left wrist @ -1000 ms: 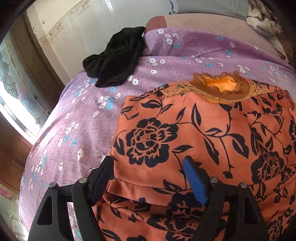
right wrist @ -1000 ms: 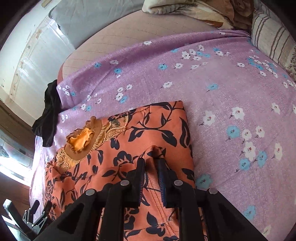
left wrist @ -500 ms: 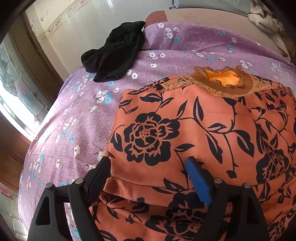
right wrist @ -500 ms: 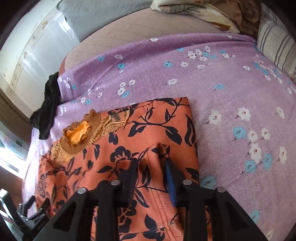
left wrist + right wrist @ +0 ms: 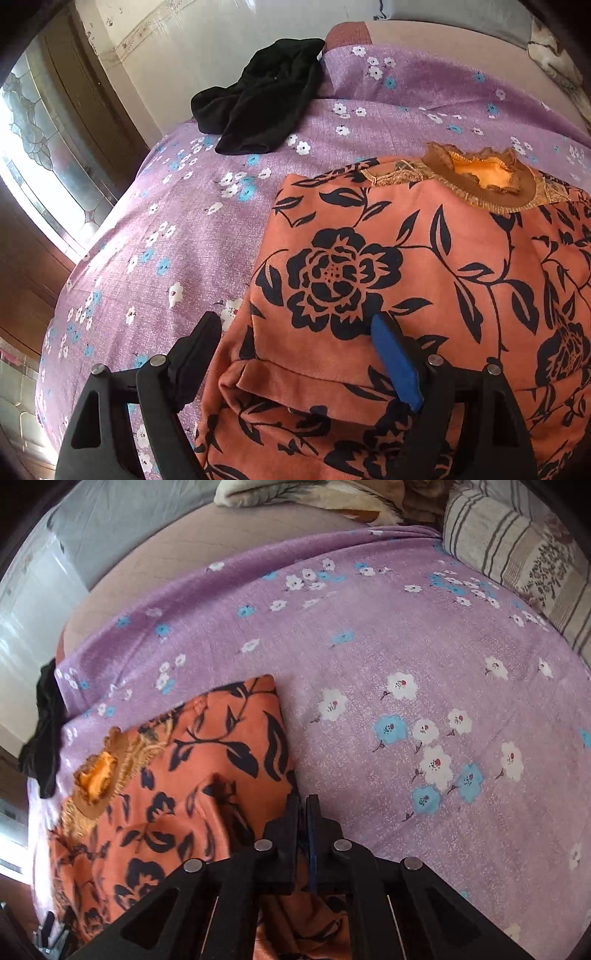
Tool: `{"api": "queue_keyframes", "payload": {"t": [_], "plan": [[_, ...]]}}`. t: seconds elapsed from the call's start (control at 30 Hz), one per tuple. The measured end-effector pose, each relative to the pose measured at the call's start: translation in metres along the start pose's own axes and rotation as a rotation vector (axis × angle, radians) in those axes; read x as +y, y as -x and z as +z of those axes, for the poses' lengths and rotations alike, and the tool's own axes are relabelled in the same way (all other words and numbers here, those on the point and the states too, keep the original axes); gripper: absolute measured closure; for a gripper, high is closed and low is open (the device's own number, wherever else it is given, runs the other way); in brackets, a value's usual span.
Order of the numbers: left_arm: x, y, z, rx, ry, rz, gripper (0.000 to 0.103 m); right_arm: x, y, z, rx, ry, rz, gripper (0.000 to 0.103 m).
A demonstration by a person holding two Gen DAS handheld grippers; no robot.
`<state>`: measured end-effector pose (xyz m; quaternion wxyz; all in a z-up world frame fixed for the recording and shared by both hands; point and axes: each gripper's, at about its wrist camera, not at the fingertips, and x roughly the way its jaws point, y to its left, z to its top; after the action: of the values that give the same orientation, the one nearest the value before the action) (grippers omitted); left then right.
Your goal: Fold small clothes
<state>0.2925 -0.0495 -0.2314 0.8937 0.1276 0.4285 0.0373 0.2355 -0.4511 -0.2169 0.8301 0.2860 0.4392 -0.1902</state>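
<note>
An orange garment with black flowers lies folded on the purple flowered bedsheet, its brown frilled collar at the far side. My left gripper is open, its fingers straddling the garment's near left edge. In the right wrist view the garment lies at lower left. My right gripper is shut, at the garment's right edge; I cannot tell whether cloth is pinched between its jaws.
A black garment lies crumpled at the bed's far left corner by the wall. A striped pillow and a patterned blanket lie at the head of the bed. A window is at left.
My right gripper has closed and shifted right to the garment's right edge. My left gripper stays open and has shifted slightly left, so its left finger is now off the cloth.
</note>
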Motion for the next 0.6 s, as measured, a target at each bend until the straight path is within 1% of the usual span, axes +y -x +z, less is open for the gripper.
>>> {"api": "queue_keyframes", "payload": {"t": [0.07, 0.13, 0.2, 0.27, 0.33, 0.37, 0.43, 0.5, 0.53, 0.57, 0.6], "plan": [[0.002, 0.007, 0.002, -0.03, 0.02, -0.028, 0.019, 0.012, 0.024, 0.003, -0.08, 0.015, 0.145, 0.095], [-0.001, 0.011, 0.003, -0.049, 0.01, -0.045, 0.019, 0.03, 0.04, 0.001, -0.118, 0.09, 0.219, 0.095], [-0.009, 0.01, 0.001, -0.048, -0.029, -0.049, 0.019, 0.046, 0.039, -0.005, -0.1, 0.161, 0.267, 0.095], [-0.018, 0.004, -0.003, -0.024, -0.07, -0.037, 0.019, 0.063, 0.025, -0.015, -0.015, 0.208, 0.301, 0.095], [-0.022, -0.001, -0.006, -0.017, -0.09, -0.021, 0.019, 0.075, 0.009, -0.027, 0.065, 0.249, 0.288, 0.095], [-0.022, 0.0, -0.006, -0.021, -0.088, -0.016, 0.018, 0.078, 0.0, -0.033, 0.098, 0.277, 0.254, 0.095], [-0.018, 0.001, -0.004, -0.01, -0.078, -0.021, 0.018, 0.075, -0.018, -0.042, 0.154, 0.297, 0.128, 0.098], [-0.012, 0.002, -0.002, -0.013, -0.047, -0.034, 0.018, 0.063, -0.016, -0.038, 0.143, 0.231, 0.173, 0.097], [-0.01, 0.004, -0.001, -0.024, -0.031, -0.035, 0.018, 0.061, -0.012, -0.035, 0.138, 0.215, 0.162, 0.094], [-0.008, 0.007, 0.0, -0.041, -0.018, -0.036, 0.018, 0.06, -0.004, -0.033, 0.106, 0.217, 0.163, 0.094], [-0.007, 0.011, 0.001, -0.058, -0.013, -0.041, 0.018, 0.061, 0.005, -0.032, 0.065, 0.229, 0.185, 0.095]]}}
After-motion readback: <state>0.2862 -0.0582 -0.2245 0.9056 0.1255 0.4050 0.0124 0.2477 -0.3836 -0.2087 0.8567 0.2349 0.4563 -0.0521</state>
